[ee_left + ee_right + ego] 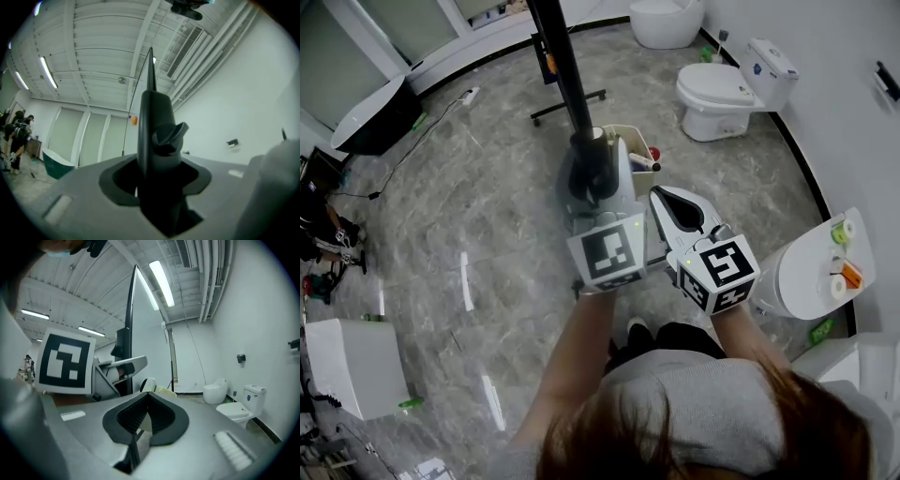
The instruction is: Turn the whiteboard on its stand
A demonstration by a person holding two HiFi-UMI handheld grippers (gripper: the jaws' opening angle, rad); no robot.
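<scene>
2 grippers are up side by side at the near end of the whiteboard point(565, 75), which runs edge-on from 12 o'clock down to centre in the head view.

Left gripper point(592, 176): jaws partway closed and clamped on the whiteboard's dark side frame. In its own view point(157, 157) the frame point(157, 136) fills the gap between the jaws, with a knob point(169, 136) just above the grip. It points upward, toward the ceiling. My guess is that it grips the outer edge, not the middle, for leverage, so a sideways pull would swing the panel on its stand.

Stand foot point(567, 101) sits on the floor at 12 o'clock from the grippers, under the board. It looks flat and square, so the base should hold while the panel pivots.

Right gripper point(661, 197): just beside the left, at its 3 o'clock, and not touching the board. Its tips are together with nothing between them; only floor shows through the gap in its own view point(147, 397). The board edge point(129, 319) rises at 11 o'clock there. It is probably parked clear as a spare pusher or steadier.

Cream box point(633, 150) sits near the left gripper's jaws, at their 1 o'clock. Toilet point(727, 89) is at 2 o'clock, well apart, though it is the side to watch if the board swings that way.

Judged stage: grip set, turn not visibly finished.
</scene>
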